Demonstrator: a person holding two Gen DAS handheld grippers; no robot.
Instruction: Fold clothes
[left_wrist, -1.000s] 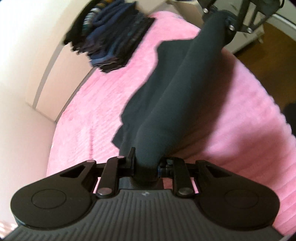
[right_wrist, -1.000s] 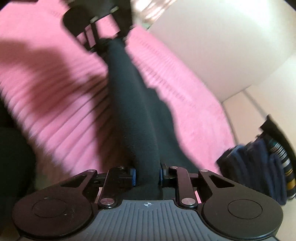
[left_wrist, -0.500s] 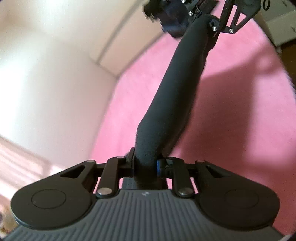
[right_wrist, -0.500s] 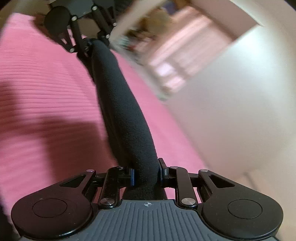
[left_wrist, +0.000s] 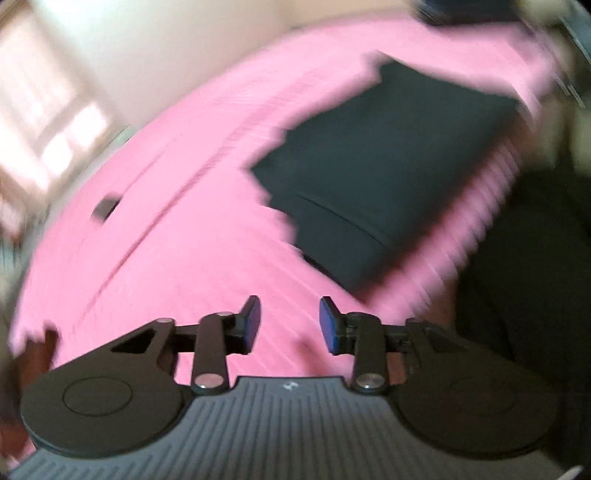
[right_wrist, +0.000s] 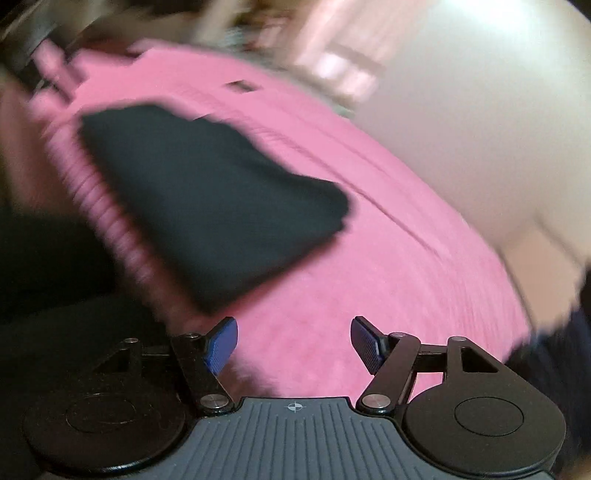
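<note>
Your pink ribbed blanket (left_wrist: 177, 236) spreads wide; the folded black garment (left_wrist: 388, 177) lies flat on it, clear ahead. Your left gripper (left_wrist: 290, 326) and right gripper (right_wrist: 293, 341) both stand spread, holding nothing. Both views are blurred.

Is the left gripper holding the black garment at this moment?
No. The left gripper is open with nothing between its pads, and the black garment lies apart on the pink blanket.
</note>
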